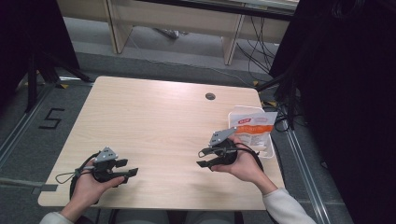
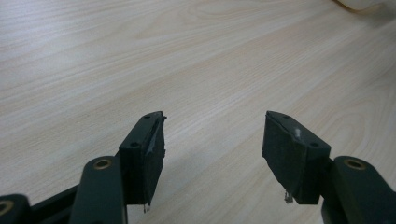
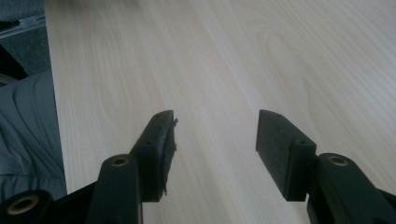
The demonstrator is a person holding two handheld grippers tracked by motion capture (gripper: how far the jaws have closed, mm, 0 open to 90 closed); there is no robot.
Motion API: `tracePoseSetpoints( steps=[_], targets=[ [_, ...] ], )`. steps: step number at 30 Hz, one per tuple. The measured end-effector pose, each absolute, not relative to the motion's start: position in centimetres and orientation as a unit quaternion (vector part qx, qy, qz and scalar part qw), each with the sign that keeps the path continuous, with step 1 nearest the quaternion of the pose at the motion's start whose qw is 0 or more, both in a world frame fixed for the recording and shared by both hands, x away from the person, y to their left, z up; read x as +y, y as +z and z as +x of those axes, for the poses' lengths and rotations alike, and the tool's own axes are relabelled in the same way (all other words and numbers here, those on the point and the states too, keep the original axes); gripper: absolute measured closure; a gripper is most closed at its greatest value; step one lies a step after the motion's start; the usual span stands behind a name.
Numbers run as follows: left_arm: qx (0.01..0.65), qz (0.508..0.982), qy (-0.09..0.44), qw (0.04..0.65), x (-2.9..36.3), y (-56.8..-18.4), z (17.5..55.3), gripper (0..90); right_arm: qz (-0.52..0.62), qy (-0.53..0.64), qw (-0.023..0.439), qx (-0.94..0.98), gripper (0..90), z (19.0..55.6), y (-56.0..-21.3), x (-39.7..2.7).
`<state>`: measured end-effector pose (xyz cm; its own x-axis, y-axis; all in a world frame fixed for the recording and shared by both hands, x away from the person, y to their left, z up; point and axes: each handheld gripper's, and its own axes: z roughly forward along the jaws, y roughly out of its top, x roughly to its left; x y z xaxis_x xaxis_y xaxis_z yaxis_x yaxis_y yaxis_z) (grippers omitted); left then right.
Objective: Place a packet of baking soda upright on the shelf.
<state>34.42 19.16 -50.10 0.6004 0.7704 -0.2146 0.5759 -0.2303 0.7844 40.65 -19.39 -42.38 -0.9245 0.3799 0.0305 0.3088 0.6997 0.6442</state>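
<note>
On a light wooden table [image 1: 154, 116], a person holds a black gripper in each hand. My left gripper [image 1: 128, 168] rests low near the front left edge, pointing right, jaws apart with nothing between them [image 2: 212, 140]. My right gripper [image 1: 204, 157] hovers at the front right, pointing left, jaws also wide with bare wood between them [image 3: 215, 135]. Behind the right hand lies a white plastic bag [image 1: 250, 128] with an orange label, at the table's right edge.
A round cable hole [image 1: 210, 96] sits in the far part of the tabletop. Dark curtains and stands flank both sides. Cables hang by a wooden bench [image 1: 187, 18] beyond the far edge. A sleeve [image 3: 28, 135] shows past the table's edge in the right gripper view.
</note>
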Motion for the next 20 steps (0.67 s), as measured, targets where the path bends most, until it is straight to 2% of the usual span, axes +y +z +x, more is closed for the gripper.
tracePoseSetpoints(
  steps=[10,20],
  targets=[
    [0.432,0.777,0.108,0.444,19.2,-50.1,34.4,38.3,0.188,0.343,0.041,0.92,47.6,39.6,-44.8,-19.0],
    [0.434,0.774,0.109,0.449,19.1,-50.0,34.4,37.9,0.179,0.332,0.042,0.925,46.8,39.3,-45.0,-18.9]
  ],
)
